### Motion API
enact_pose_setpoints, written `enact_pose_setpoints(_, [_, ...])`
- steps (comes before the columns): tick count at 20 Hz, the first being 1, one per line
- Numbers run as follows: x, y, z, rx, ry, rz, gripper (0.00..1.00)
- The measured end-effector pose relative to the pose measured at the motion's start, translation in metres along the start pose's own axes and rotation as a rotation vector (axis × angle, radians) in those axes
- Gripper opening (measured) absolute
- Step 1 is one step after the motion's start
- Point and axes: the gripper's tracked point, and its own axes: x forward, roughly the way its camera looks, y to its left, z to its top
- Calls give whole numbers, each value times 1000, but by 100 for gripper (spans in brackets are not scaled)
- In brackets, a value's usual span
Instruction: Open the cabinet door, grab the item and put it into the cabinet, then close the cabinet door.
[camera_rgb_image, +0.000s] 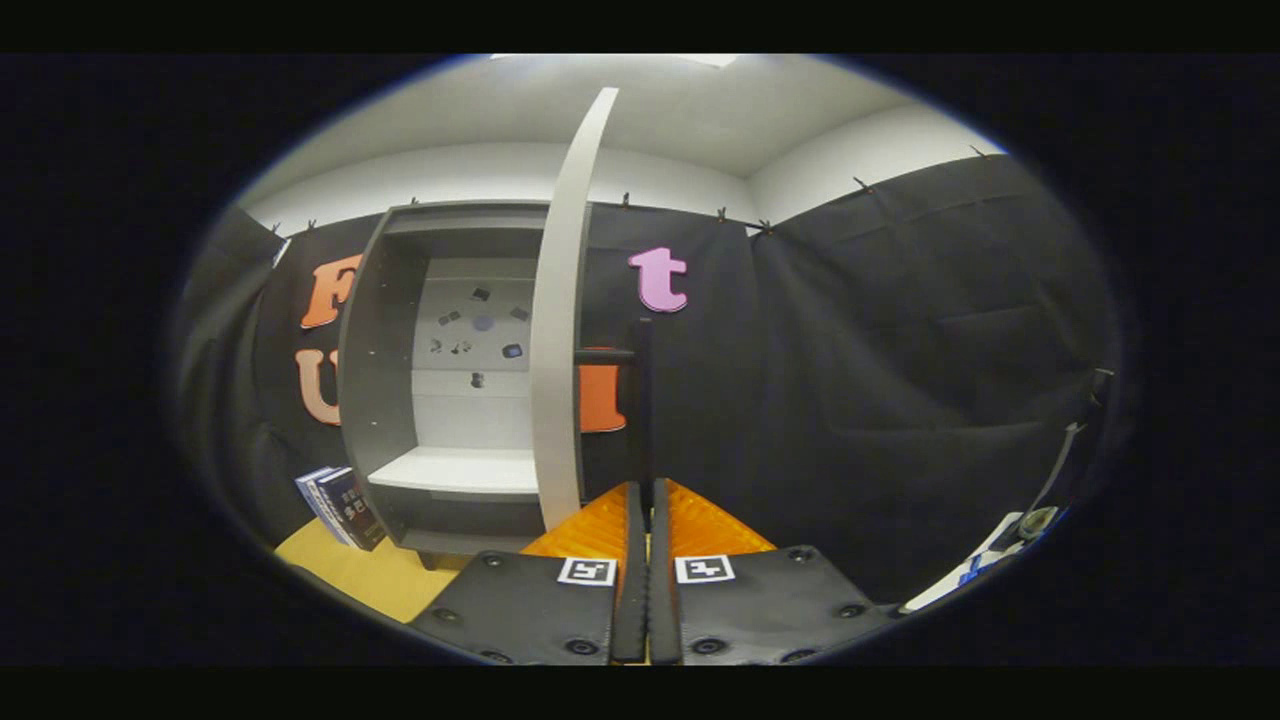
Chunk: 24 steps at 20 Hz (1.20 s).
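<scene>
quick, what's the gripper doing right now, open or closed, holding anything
Gripper: closed, fingers pressed together. The open cabinet door has a dark handle running down toward the fingertips, but whether they pinch it cannot be told.

Cabinet open ahead-left of the closed-together fingers; door edge-on just left, handle directly beyond. Book beside the cabinet's base. Free room right.

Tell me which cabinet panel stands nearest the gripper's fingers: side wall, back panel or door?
The open door: it stands out toward the gripper, whose fingers are shut on its black handle; the other panels lie beyond.
</scene>
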Motion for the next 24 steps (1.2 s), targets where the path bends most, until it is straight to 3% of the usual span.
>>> enact_pose_setpoints(7, [-2,-21,-2,-2,-10,93,8])
enact_pose_setpoints(9, [-8,-25,-16,6,34,55,8])
enact_pose_setpoints(12, [-34,-38,-45,-59,118,-112,8])
enact_pose_setpoints(15, [-75,-20,-41,-89,88,-158,8])
enact_pose_setpoints(19, [-107,54,-22,-173,-2,-81,8])
enact_pose_setpoints(24, [-112,181,-32,-216,-48,148,8])
